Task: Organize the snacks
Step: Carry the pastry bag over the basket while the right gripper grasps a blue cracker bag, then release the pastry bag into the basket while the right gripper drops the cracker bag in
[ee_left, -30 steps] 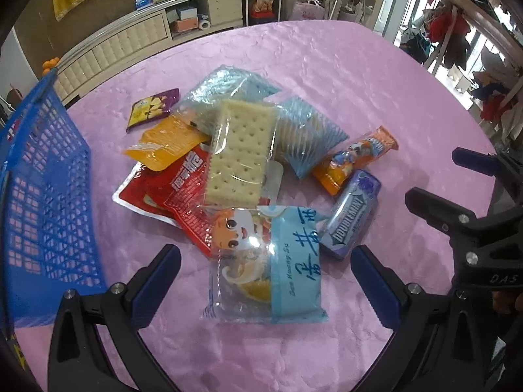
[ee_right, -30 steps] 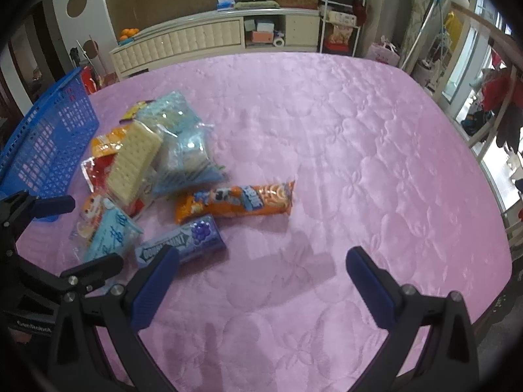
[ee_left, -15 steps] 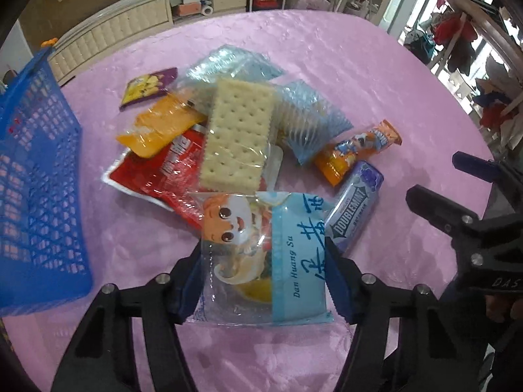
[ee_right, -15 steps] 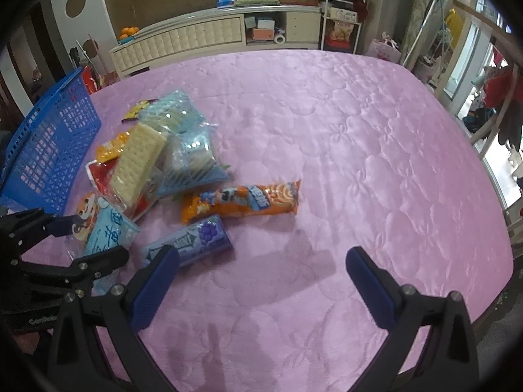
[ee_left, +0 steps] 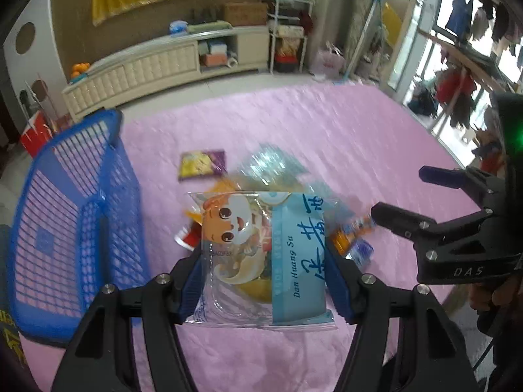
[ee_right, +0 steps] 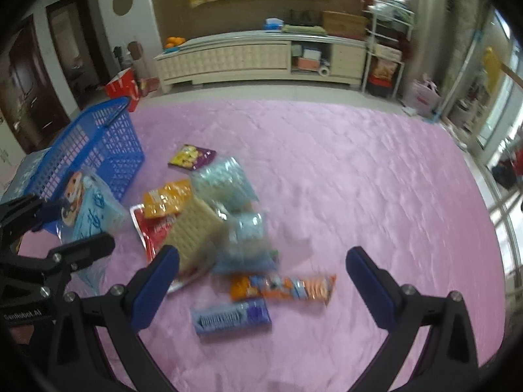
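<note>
On the pink quilted worktop point(ee_right: 343, 170), the left hand-held gripper point(ee_left: 263, 281) clamps the cartoon snack packet point(ee_left: 261, 254) aloft by slick edges, lower centre, so it may slip before reaching the blue basket point(ee_left: 65, 228); the right hand-held gripper point(ee_right: 261, 281) hangs spread apart.

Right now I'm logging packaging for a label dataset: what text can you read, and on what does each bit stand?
"Dan Huang Su": blue band of the cartoon snack packet clamped in the left gripper.
"DAS": body of the right gripper.
"Genrobot.AI": body of the left gripper, right wrist view.
Large Chinese characters on the packet's band: I cannot read them.
Purple gum pack, red packet, orange wrapper: print too blurred.
</note>
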Demonstrator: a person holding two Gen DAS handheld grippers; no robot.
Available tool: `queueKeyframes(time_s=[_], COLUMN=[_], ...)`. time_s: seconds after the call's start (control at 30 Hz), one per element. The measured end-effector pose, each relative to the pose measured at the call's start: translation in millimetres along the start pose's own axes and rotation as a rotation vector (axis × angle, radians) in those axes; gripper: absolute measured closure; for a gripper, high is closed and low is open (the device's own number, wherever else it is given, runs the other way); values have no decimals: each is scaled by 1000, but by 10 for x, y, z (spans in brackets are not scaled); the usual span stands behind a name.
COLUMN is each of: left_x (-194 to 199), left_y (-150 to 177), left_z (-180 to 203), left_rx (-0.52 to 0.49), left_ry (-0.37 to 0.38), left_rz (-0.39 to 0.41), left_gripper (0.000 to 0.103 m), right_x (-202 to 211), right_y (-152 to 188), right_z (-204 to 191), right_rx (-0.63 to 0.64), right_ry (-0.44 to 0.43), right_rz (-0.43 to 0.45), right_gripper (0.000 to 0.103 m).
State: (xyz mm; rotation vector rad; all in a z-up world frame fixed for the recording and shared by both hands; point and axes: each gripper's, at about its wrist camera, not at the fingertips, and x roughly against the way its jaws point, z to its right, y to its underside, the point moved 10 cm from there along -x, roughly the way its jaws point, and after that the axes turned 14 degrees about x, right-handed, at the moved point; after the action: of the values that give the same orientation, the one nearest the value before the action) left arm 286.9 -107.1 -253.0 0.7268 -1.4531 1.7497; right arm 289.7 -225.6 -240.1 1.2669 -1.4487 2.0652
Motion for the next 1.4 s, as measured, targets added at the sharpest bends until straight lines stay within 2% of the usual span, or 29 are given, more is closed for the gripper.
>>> queueKeyframes(time_s=[0.27,0.37,0.57,0.7,0.8,0.93,1.07,1.13,1.23,1.3,1.4], left_x=[152,336,617,576,455,250,79,16,-29,-46,-22], left_y=[-530,-726,-1006,-1113,-1057,-1007,-977,-950,-926,-922,-930], left_z=[-243,-462,-1106,-1491,-1746,-1997,-2134,-2133,-2166,-2186,-2192], left_rx=[26,64,130,152,152,193,218,217,212,216,218], left_ry=[-42,-68,-173,-244,-301,-292,-286,-282,-287,-285,-278], left_rz=[110,154,215,184,152,118,87,70,61,55,57], left_gripper=[40,40,40,40,40,40,40,40,40,40,40], right_x=[-242,-403,-745,-930,-1094,-1232,-1346,-1385,-1370,-1331,-1160], right_y=[-389,-444,-446,-454,-428,-422,-378,-376,-399,-422,-506], right_z=[-103,-183,-355,-406,-424,-413,-408,-406,-443,-457,-466], right_rx=[86,92,82,108,121,133,130,140,160,173,159], right_ry=[-44,-70,-103,-86,-73,-53,-72,-67,-70,-70,-70], right_rz=[17,4,-40,-72,-110,-143,-178,-182,-160,-148,-100], right_gripper=[0,0,0,0,0,2,6,18,28,33,33])
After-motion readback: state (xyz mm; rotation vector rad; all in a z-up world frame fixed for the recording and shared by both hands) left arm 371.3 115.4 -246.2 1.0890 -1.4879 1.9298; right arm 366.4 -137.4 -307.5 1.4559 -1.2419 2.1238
